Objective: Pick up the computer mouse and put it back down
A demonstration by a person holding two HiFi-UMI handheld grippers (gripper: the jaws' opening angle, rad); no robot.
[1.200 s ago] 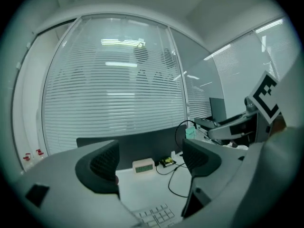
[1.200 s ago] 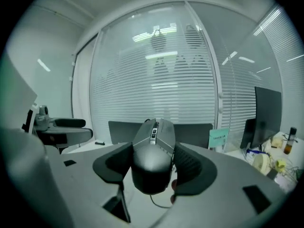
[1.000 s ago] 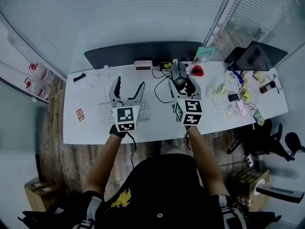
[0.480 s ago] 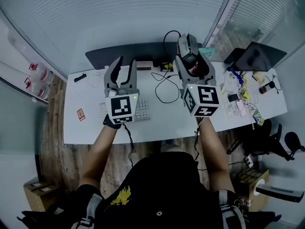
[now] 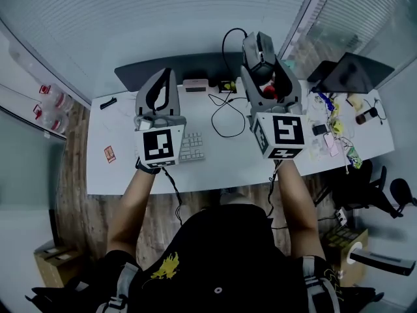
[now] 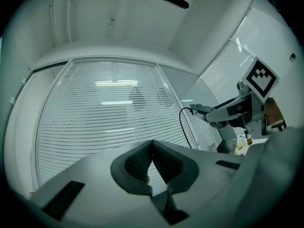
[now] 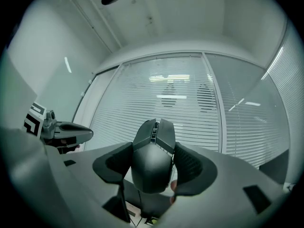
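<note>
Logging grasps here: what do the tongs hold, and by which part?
The right tongs clamp the computer mouse by its two sides; the left tongs are shut on nothing.

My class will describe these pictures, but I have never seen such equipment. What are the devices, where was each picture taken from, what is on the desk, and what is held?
No robot: a person holds hand-worked tongs in each hand. The head view looks down from a camera on the person's head. Each other view comes from a camera riding on one pair of tongs, looking along its jaws. On the white desk lie a keyboard and small odds and ends. The right tongs are shut on a dark computer mouse. The left tongs are shut with nothing between them.
</note>
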